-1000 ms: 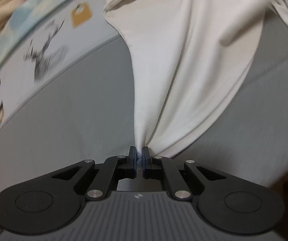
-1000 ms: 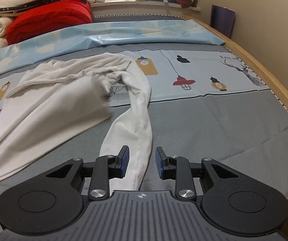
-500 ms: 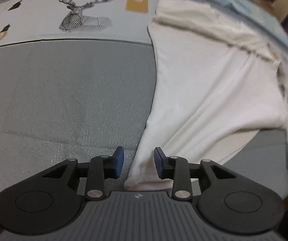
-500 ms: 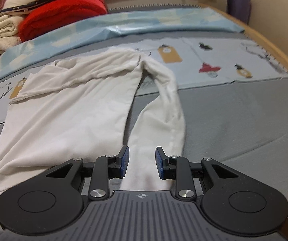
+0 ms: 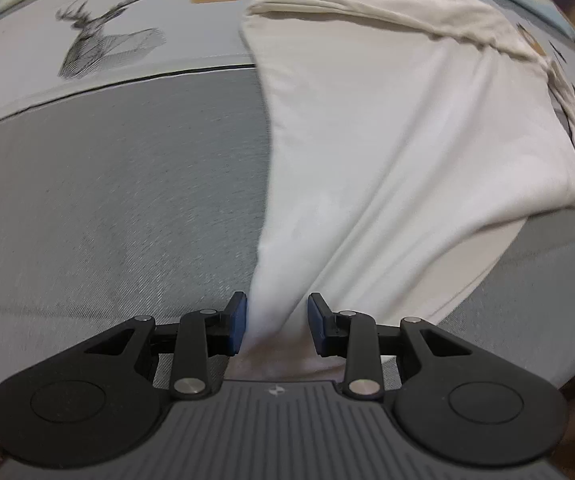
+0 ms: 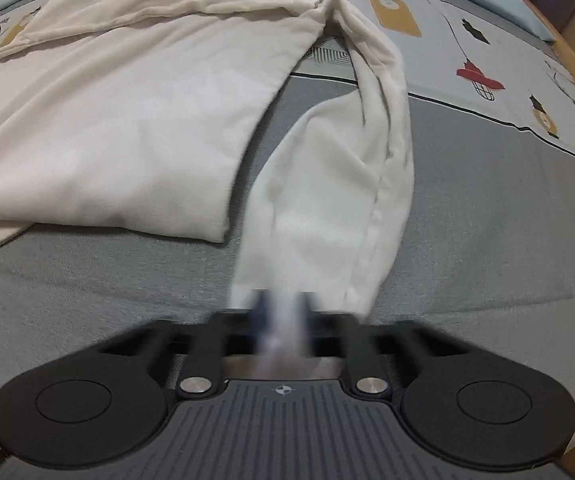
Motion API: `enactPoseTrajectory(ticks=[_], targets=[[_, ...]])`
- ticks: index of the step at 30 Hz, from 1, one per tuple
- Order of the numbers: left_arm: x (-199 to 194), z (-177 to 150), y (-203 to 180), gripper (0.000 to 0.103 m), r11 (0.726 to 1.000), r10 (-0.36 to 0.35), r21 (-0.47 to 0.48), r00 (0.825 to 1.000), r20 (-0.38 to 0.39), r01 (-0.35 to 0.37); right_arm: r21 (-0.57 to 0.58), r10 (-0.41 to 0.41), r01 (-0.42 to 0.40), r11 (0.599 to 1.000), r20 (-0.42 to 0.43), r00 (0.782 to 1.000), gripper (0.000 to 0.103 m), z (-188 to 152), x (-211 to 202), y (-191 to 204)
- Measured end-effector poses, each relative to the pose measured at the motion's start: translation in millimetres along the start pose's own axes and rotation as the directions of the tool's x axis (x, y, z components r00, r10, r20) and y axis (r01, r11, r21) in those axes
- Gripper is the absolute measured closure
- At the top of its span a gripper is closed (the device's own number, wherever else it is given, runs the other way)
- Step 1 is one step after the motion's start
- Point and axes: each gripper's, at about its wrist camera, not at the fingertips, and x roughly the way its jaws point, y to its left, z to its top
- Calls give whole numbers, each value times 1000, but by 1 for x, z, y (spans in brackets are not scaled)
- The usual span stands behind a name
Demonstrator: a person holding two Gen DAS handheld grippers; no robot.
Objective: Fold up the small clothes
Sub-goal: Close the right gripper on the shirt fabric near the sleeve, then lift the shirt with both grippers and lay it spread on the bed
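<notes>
Released by left gripper (image 5: 275, 322), white garment (image 5: 387, 160) lies between its jaws — right gripper (image 6: 283, 312) clamps sleeve (image 6: 327, 200).

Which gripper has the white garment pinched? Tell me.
The right gripper: its jaws are shut on the narrow end of the white garment. The left gripper stands open, with cloth lying loose between its fingers.

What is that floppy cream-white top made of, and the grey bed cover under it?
The cream-white top looks like soft, matte knit cotton: it drapes in loose folds and bunches at the sleeve. The grey bed cover looks like a woven fabric, flat, with a fine grain. The exact fibres cannot be told.
</notes>
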Motion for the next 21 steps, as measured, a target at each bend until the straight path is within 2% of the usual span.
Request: enactPoseTrajectory(ticks=[3,5,6,7,8,9,10,11,12,13,14,15,16,17,18,19,20,21], targets=[[5,1,-8,66,999,17,44,1000,-10,-16,-14,22,-22,1000,13,1000,100,-2,-11,-20],[9,3,-9,66,998,24,58,1000,-14,-23,-33,-32,32,999,11,999,100,-6,-12,-40],[10,3,-10,66,998,26,62,1000,-15,-25,-60,-104,104,993,13,995,100,-7,-9,-53],[11,3,-12,66,998,18,56,1000,-11,-17,-87,-204,205,975,24,979,100,-6,-5,-67],[12,3,-12,66,998,20,58,1000,-13,-19,-98,-319,322,942,42,947,100,-5,0,-81],[13,3,-13,66,998,21,58,1000,-15,-20,-92,-469,473,876,69,881,100,0,5,-98],[13,3,-12,66,998,22,59,1000,-18,-21,-56,-615,623,780,113,780,100,5,7,-116],[14,3,-12,66,998,23,60,1000,-20,-22,30,-766,771,636,147,626,99,12,4,-140],[14,4,-12,66,998,23,63,1000,-22,-21,117,-847,840,530,130,516,95,18,0,-160],[15,4,-12,66,998,21,66,999,-24,-20,210,-879,854,475,85,469,94,23,-5,-179],[15,4,-11,66,998,19,68,999,-26,-17,310,-866,818,485,42,498,92,25,-11,-194],[15,4,-11,66,998,15,69,999,-29,-13,393,-824,749,534,41,566,90,22,-17,-199],[16,5,-9,66,998,11,68,999,-32,-9,464,-749,641,611,78,658,89,17,-22,-197],[17,6,-8,66,998,7,64,999,-34,-5,505,-625,490,711,134,769,87,13,-24,-191],[17,8,-7,66,998,4,58,999,-34,-2,525,-453,299,797,192,871,84,11,-24,-184],[18,10,-6,66,999,2,49,999,-32,0,531,-284,114,839,249,926,81,11,-23,-178],[18,11,-5,66,999,-1,39,1000,-31,2,503,-69,-100,858,306,949,73,13,-19,-166],[18,11,-4,66,1000,-4,28,1000,-31,4,452,90,-241,859,331,939,66,18,-15,-152]])
